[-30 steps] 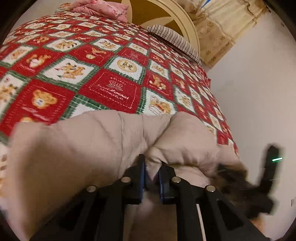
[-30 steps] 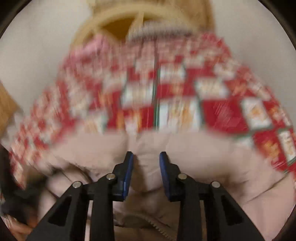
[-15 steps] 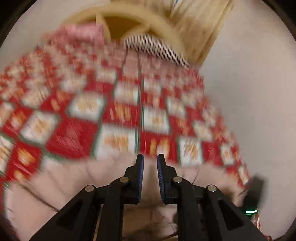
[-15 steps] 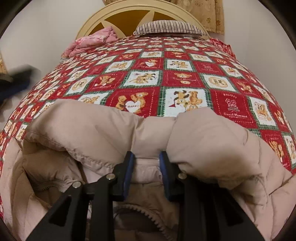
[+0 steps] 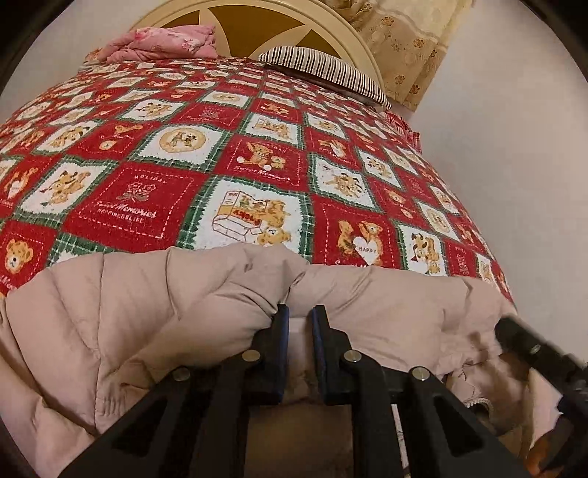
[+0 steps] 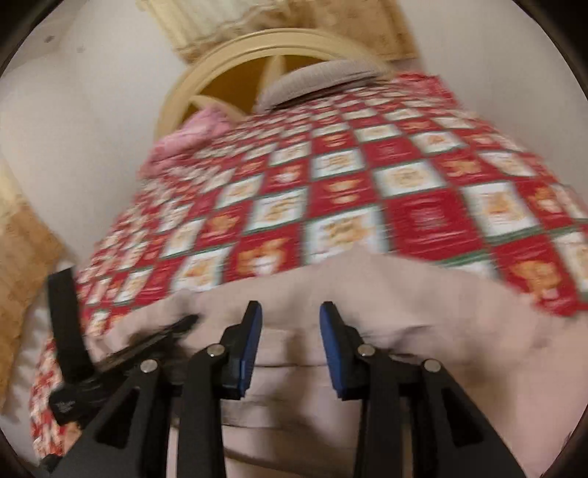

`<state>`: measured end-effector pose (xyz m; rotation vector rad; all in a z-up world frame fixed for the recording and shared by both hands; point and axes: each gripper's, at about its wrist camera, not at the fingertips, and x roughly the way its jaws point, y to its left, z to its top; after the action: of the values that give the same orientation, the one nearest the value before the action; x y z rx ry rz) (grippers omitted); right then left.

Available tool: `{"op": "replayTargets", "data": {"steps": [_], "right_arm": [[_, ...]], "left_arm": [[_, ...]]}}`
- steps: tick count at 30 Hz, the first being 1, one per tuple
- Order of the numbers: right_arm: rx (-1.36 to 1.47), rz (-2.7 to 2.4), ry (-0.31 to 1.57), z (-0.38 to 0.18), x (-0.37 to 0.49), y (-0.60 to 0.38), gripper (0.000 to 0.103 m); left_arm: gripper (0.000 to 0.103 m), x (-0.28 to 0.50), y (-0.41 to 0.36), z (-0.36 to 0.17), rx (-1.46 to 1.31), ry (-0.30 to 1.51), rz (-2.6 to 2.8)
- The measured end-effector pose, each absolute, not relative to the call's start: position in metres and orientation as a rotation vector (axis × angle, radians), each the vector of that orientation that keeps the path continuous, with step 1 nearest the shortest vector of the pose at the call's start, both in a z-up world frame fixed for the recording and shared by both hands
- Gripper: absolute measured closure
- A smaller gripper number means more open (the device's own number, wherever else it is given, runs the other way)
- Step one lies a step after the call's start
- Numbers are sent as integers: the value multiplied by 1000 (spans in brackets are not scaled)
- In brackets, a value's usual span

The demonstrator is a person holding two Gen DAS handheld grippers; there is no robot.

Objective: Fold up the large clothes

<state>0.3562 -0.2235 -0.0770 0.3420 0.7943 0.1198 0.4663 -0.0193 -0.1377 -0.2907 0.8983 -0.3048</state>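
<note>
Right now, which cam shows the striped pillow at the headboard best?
Left wrist view: the dark-and-white striped pillow is sharp, its stripes distinct, lying against the cream headboard. The right wrist view shows it only as a motion-blurred grey shape, stripes unreadable.

A bed [image 5: 411, 134] under a red, teddy-bear patchwork quilt [image 5: 205, 154] carries a beige puffer jacket [image 5: 158, 305] at its near edge; a striped pillow [image 5: 323, 71] and crumpled pink cloth [image 5: 165, 42] lie by the headboard [image 5: 330, 22].
</note>
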Motion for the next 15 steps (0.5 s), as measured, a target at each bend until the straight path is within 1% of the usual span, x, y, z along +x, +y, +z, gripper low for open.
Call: {"op": "replayTargets", "data": {"steps": [1,2,3,5,7,12,13,14,15], "right_arm": [[344,108,829,-82,357,-231,67],[338,103,879,-93,360,-235,73],[335,114,921,-106,363,-238,73],[377,131,895,-116,364,-243,77],[371,107,884,-120,367,-240,77],[293,60,901,-106,365,-227,74],[312,36,861,-91,352,-229,71],[337,35,815,-79,332,-237,66],[363,34,761,-62,315,-239,63]], "left_arm": [[88,467,-19,-138,-294,897,-308],[88,466,-19,-138,-294,896,-309],[88,466,-19,-138,-294,896,-308],[88,467,-19,-138,-297,897,-309],[88,467,-18,-138,-309,899,-314],[88,465,-7,-133,-377,922,-344],[88,460,-3,-128,-379,926,-345],[88,446,1,-117,-351,908,-325],[88,435,2,-109,-316,888,-307]]}}
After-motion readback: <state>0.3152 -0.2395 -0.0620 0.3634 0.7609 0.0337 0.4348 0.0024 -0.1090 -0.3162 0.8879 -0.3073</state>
